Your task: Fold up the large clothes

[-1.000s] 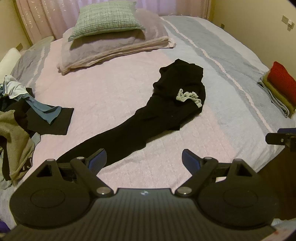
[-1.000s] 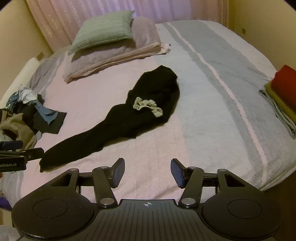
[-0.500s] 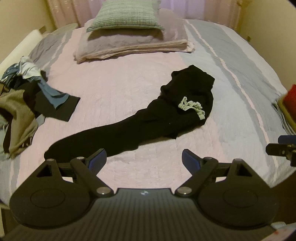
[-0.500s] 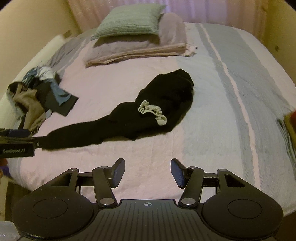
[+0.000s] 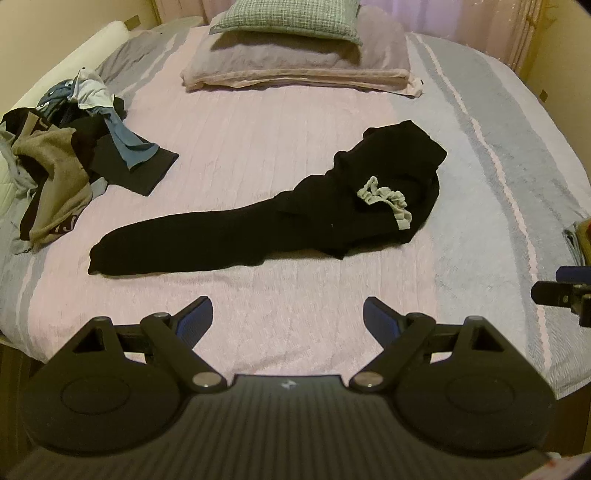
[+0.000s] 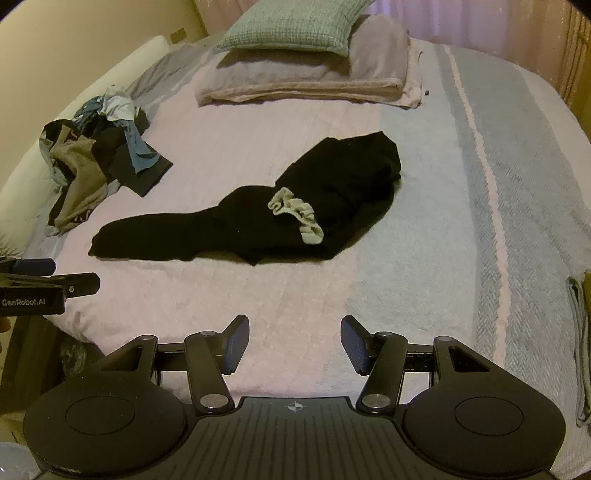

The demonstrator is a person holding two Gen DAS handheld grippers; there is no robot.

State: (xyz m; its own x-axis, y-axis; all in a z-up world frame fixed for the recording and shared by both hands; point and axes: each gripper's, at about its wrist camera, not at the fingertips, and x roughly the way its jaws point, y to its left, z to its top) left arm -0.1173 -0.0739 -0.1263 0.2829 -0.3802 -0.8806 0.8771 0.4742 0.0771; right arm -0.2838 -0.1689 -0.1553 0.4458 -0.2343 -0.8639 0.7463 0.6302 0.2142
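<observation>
- The left claw [image 5: 288, 317] fills the bottom of its frame, jaws spread wide with nothing between them, hanging over the near edge of the bed [image 5: 295, 147].
- The right claw [image 6: 294, 341] sits the same way at the bottom of its own frame, jaws parted and empty; in the left view its tip pokes in at the right edge.
- The black trousers [image 5: 280, 221] lie crumpled across the middle of the frame, above and well apart from both claws, the long leg trailing to the left and the bunched waist to the upper right.
- A pale grey gathered band [image 5: 388, 201] rests on top of the trousers near the waist.
- A heap of mixed clothes [image 5: 62, 155] sits at the left edge of the frame.
- The bed carries a pink and grey striped cover.
- At the top, a green cushion [image 5: 291, 16] rests on a mauve pillow [image 5: 295, 62].
- Pink curtains [image 6: 480, 18] hang behind.
</observation>
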